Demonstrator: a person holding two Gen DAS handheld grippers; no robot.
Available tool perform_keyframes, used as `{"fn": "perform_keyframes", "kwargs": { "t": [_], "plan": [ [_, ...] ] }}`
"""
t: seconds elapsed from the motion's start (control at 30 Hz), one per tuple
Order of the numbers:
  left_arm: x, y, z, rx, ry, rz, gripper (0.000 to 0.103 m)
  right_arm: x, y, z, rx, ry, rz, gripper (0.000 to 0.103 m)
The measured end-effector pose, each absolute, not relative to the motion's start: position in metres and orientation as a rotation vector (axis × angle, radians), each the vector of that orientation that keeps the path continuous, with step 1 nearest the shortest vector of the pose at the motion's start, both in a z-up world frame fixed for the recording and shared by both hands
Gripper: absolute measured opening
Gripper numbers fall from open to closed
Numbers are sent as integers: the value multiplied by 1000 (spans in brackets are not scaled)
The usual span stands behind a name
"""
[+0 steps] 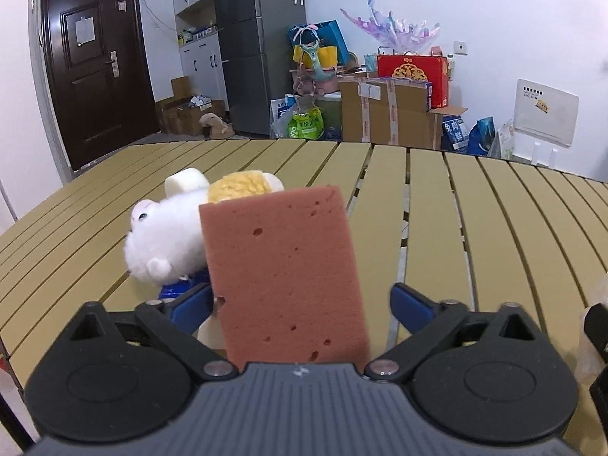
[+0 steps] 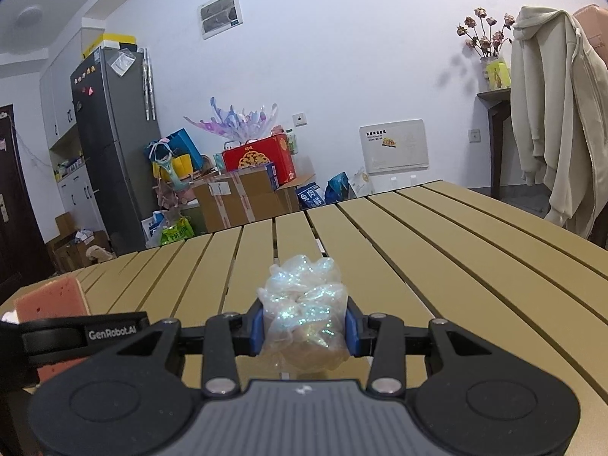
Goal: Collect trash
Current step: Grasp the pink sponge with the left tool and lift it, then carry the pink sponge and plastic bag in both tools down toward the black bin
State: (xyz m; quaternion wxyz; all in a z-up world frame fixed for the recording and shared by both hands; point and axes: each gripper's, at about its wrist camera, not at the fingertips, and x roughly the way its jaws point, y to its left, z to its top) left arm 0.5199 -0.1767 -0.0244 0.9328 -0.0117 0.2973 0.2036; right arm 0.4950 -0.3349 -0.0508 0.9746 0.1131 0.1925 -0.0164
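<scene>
Left wrist: fingers (image 1: pixel 300 304) apart around sponge (image 1: pixel 283 273), plush toy (image 1: pixel 167 235) behind; right's (image 2: pixel 304 328) clamping wrapper (image 2: pixel 304 304).

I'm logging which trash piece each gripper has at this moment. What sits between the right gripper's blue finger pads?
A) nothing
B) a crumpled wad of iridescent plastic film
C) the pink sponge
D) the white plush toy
B: in the right wrist view the right gripper has its blue pads pressed against both sides of the crumpled iridescent plastic wad, above the slatted table.
</scene>
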Motion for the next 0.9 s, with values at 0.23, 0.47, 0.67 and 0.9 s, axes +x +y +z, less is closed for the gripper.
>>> {"fn": "perform_keyframes", "kwargs": {
  "t": [0.23,0.47,0.67,0.9],
  "plan": [
    [510,-174,-24,20,590,402,73,497,-332,-50,215,392,-25,39],
    [501,-170,-22,35,578,375,73,495,-330,-50,208,382,-30,39],
    [487,-169,-13,58,553,354,73,489,-322,-49,198,370,-28,39],
    [468,-162,2,65,533,325,73,476,-311,-42,153,370,-16,39]
  ]
}}
